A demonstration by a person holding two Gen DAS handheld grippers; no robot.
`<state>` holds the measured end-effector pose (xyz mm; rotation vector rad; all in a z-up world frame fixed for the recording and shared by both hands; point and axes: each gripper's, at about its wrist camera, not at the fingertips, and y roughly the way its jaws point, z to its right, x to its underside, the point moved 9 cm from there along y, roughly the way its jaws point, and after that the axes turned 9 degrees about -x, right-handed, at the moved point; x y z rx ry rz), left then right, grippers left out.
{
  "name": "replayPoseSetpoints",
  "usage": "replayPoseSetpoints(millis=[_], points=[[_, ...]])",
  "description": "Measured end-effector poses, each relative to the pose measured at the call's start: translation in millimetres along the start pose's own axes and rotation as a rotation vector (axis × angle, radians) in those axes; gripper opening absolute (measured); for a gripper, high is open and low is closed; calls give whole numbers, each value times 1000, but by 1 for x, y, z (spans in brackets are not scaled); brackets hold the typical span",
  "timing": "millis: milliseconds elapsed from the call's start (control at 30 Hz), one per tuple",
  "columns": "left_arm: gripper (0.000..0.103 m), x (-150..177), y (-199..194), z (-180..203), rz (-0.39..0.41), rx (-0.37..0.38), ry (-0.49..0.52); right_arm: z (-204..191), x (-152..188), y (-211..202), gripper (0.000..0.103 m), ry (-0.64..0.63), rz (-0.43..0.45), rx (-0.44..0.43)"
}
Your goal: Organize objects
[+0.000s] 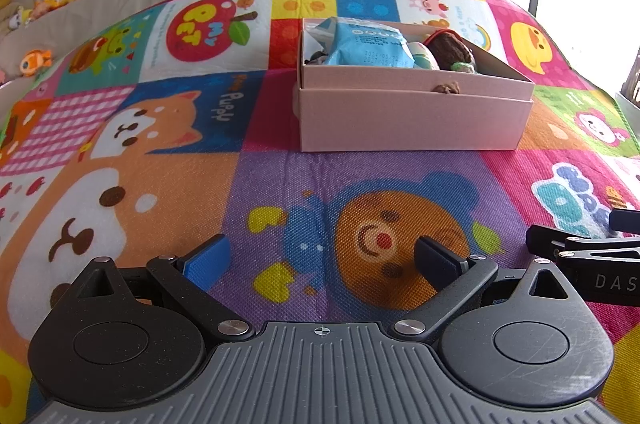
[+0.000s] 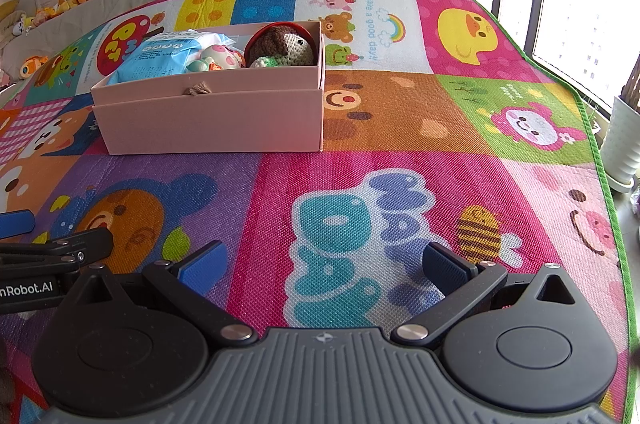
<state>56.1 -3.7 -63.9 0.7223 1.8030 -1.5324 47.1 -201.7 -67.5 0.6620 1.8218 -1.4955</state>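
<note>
A pink cardboard box (image 1: 416,120) stands on the colourful play mat (image 1: 280,176); it also shows in the right wrist view (image 2: 212,128). Inside lie a light blue packet (image 1: 366,44), a brown crocheted doll (image 2: 286,44) and a small pink and white toy (image 2: 222,58). My left gripper (image 1: 324,256) is open and empty, low over the mat in front of the box. My right gripper (image 2: 324,260) is open and empty, to the right of the left one, also short of the box.
The mat's green edge (image 2: 600,152) runs down the right side, with a white planter (image 2: 624,144) and a window beyond. Plush toys (image 1: 36,60) sit along the beige cushion at far left. The other gripper shows at each view's side edge (image 1: 592,256).
</note>
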Motion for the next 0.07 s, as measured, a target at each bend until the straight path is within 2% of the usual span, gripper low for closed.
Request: replayPoseSetpoints(millis=[67], points=[[101, 0, 0, 0, 0, -1, 1, 0, 0, 0, 103, 0, 0, 0]])
